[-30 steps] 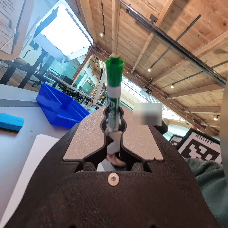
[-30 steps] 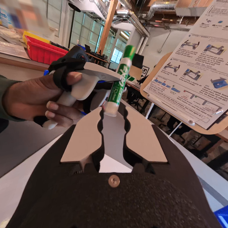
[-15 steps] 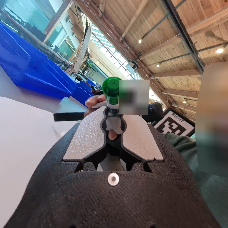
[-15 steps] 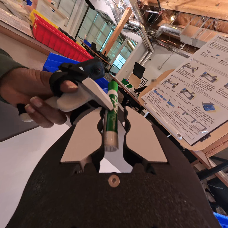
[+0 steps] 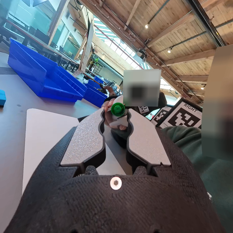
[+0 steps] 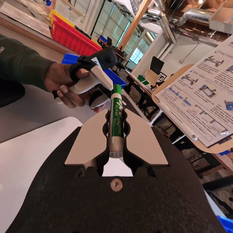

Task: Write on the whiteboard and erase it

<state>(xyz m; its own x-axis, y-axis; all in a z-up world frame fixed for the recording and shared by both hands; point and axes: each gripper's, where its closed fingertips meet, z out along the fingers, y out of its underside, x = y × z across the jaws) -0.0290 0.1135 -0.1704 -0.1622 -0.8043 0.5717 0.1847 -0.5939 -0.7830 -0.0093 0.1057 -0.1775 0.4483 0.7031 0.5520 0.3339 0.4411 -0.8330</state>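
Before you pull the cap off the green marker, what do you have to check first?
1. Marker clamped in the right hand-held gripper: ok, the barrel sits in the finger notch.
2. Cap on: ok.
3. Left hand-held gripper shut on the cap: not ok, it is open, with the cap between its tips.
4. Whiteboard lying below: ok.
5. Blue eraser on the table: ok.
6. Marker tip in good shape: cannot tell, the cap hides it.

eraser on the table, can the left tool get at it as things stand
Probably yes. The left tool is open and holds nothing, and only bare table lies before the eraser. It must first back off the marker cap between its tips.
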